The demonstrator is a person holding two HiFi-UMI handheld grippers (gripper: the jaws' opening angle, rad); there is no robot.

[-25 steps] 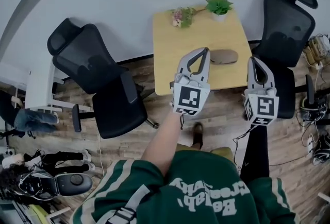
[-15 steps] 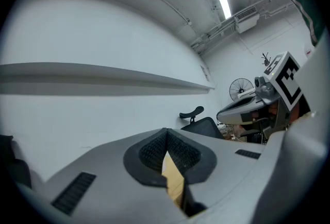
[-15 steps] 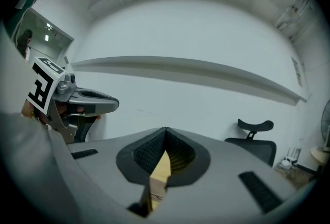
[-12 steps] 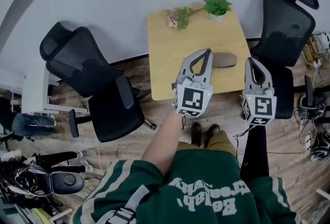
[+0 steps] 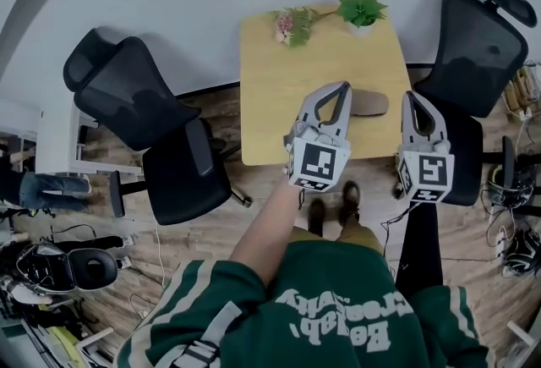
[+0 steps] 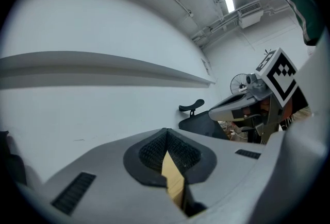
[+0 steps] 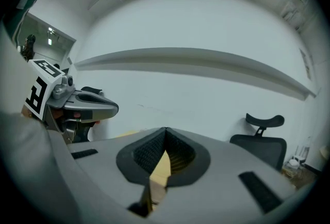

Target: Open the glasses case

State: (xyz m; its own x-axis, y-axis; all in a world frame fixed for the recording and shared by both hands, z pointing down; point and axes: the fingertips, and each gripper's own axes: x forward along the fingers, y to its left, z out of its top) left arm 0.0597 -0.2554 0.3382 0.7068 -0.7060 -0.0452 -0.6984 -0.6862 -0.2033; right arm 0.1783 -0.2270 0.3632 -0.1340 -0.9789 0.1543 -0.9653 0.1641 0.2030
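Wooden table [image 5: 279,96]: brown glasses case [image 5: 374,102], closed, right of centre. Left gripper [image 5: 340,87] and right gripper [image 5: 412,97] flank it, jaws shut, empty.

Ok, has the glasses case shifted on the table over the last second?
No. The glasses case keeps its spot on the right half of the table, in line with the potted plant.

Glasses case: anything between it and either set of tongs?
Nothing visible. The glasses case lies alone on the near part of the table; in the head view the left tongs and right tongs flank it, both shut and empty. The potted plant and flowers sit at the far edge.
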